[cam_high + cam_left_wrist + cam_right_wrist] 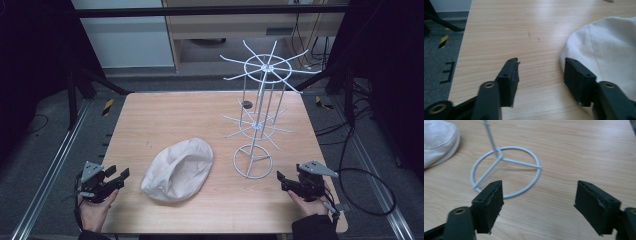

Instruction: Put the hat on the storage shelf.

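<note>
Both grippers, left (121, 178) and right (281, 181), gape empty; lifting the limp cap (178, 169) lower center could topple the light rack (260, 112).

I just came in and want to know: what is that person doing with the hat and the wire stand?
A person holds a gripper in each hand at the near edge of the table. The left gripper is open beside the white hat, not touching it. The right gripper is open too, near the round foot of the wire stand. The hat lies flat; nothing hangs on the stand yet.
</note>
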A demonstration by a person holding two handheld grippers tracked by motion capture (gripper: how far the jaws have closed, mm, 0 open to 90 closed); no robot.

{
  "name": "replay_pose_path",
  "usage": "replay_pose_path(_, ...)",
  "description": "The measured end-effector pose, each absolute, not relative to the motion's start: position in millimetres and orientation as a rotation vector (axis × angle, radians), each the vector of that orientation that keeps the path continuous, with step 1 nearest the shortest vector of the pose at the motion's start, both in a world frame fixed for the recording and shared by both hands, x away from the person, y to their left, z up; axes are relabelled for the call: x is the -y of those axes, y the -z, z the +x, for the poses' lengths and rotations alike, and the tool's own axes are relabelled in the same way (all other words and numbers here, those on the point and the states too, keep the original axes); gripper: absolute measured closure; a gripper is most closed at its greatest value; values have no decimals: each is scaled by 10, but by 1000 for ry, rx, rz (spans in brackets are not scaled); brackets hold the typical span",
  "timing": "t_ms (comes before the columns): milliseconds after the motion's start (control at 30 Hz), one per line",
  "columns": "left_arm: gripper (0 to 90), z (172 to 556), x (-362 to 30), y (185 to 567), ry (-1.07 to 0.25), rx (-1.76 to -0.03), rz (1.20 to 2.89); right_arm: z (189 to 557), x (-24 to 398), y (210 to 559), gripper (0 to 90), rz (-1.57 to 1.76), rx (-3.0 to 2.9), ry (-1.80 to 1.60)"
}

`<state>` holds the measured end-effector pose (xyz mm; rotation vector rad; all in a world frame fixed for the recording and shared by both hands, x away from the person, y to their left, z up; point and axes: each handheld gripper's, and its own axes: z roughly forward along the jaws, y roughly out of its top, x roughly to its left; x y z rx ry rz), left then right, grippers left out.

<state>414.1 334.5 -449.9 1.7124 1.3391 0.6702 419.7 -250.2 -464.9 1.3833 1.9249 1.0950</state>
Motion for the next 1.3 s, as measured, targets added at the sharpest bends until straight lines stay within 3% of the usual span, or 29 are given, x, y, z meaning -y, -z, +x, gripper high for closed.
replay_pose_path(233,698,4042,-3150,4407,-599,-1259,1743,4152,2319,4626,391,1317,-2005,-1119)
replay_pose_path(333,781,4004,-3034,4357,-568,-1214,1769,4134,2249,4604,488,1307,-2032,-1130)
replay_pose_path(500,864,3966,-2939,4295,-543,-1178,1769,4101,2168,4573,597,1288,-2052,-1150)
replay_pose_path(933,899,3877,-2507,4193,-469,-1053,1841,4079,2029,4520,818,1254,-2122,-1193)
replay_pose_path(1300,899,3843,-2157,4214,-429,-984,1922,4091,1956,4520,851,1235,-2143,-1215)
